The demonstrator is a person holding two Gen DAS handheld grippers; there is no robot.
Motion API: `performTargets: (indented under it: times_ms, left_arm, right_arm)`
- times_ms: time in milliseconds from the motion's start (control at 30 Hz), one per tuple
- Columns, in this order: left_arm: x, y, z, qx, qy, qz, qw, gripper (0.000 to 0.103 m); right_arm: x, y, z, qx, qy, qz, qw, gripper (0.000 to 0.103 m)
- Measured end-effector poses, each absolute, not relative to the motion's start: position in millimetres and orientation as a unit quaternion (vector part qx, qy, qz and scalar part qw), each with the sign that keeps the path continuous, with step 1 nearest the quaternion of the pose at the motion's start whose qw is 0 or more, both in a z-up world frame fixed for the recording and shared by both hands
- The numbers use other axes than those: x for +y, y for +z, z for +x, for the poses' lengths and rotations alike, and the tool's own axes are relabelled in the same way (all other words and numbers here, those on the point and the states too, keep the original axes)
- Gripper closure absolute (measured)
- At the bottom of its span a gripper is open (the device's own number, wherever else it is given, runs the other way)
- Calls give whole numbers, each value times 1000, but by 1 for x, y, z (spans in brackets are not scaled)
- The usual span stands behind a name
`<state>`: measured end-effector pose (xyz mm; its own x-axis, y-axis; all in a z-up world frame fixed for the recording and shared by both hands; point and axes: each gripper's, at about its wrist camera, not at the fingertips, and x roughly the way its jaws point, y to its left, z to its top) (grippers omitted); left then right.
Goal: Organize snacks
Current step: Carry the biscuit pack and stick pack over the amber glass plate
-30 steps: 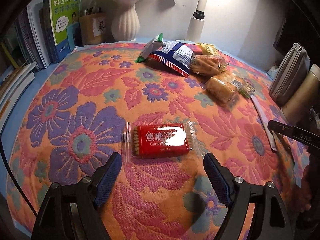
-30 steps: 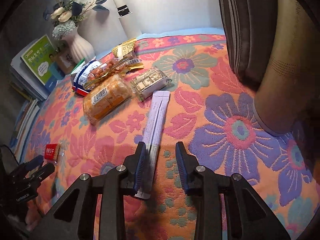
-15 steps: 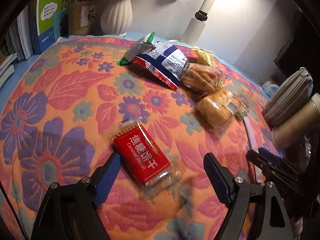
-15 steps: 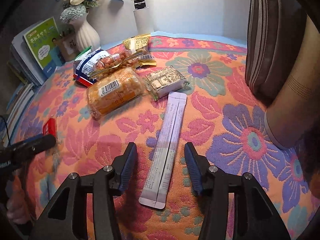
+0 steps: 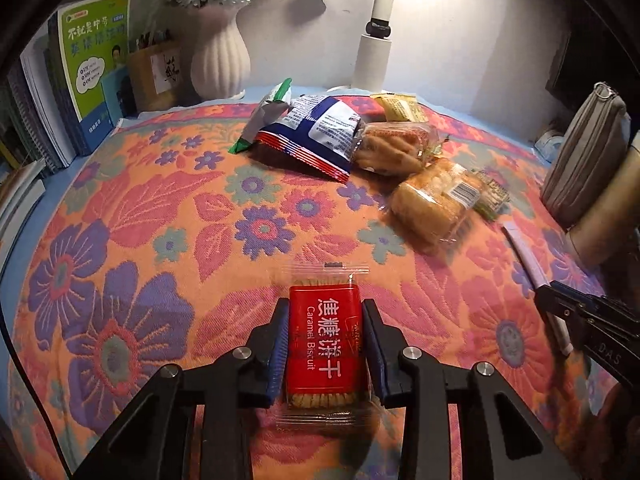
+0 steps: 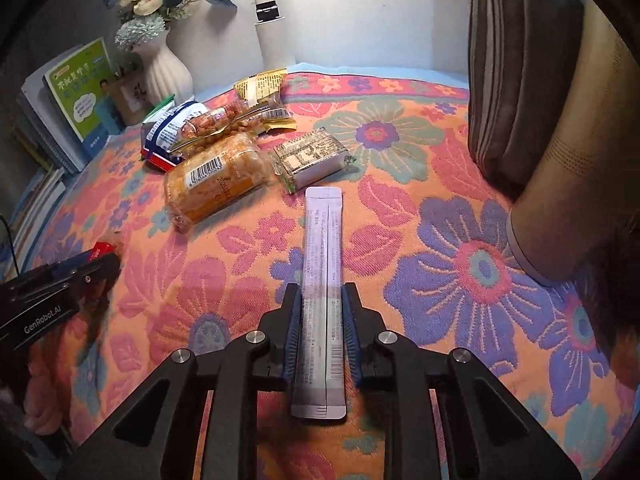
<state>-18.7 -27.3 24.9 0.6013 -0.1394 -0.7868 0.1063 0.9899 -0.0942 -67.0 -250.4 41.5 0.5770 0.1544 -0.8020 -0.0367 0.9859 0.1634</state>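
My left gripper (image 5: 325, 312) is shut on a red caramel biscuit pack (image 5: 323, 344), its pads against both long sides, on the flowered cloth (image 5: 140, 216). My right gripper (image 6: 321, 298) is shut on a long pale stick sachet (image 6: 323, 280) that lies lengthwise between the fingers on the cloth. A pile of snacks lies farther back: a blue and white bag (image 5: 316, 132), a clear pack of biscuit sticks (image 5: 390, 148), an orange bread pack (image 5: 432, 204), a grey-green bar (image 6: 312, 158) and a yellow packet (image 6: 260, 84).
A white ribbed vase (image 5: 218, 60), books (image 5: 94, 64) and a pen holder (image 5: 158, 72) stand along the back left. A lamp post (image 5: 376, 44) stands at the back. A grey pouch (image 5: 584, 160) and a tan cylinder (image 6: 568, 184) stand at the right edge.
My left gripper swung round, lined up with the red biscuit pack and closed on it. My right gripper opened a little, moved over the stick sachet and closed on it.
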Motion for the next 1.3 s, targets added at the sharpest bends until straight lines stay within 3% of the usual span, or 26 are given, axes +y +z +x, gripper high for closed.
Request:
performTargets:
  times_ms: [200, 800, 1300]
  left_arm:
    - [-47, 40, -42, 429, -117, -46, 895, 70]
    - [-169, 96, -83, 393, -249, 4, 885, 70]
    - [-330, 154, -115, 335, -376, 68, 861, 70]
  right_arm:
    - [-274, 48, -91, 457, 92, 129, 875, 84]
    - [-336, 113, -166, 398, 108, 163, 897, 84]
    - [-474, 165, -224, 295, 2, 213, 932, 83]
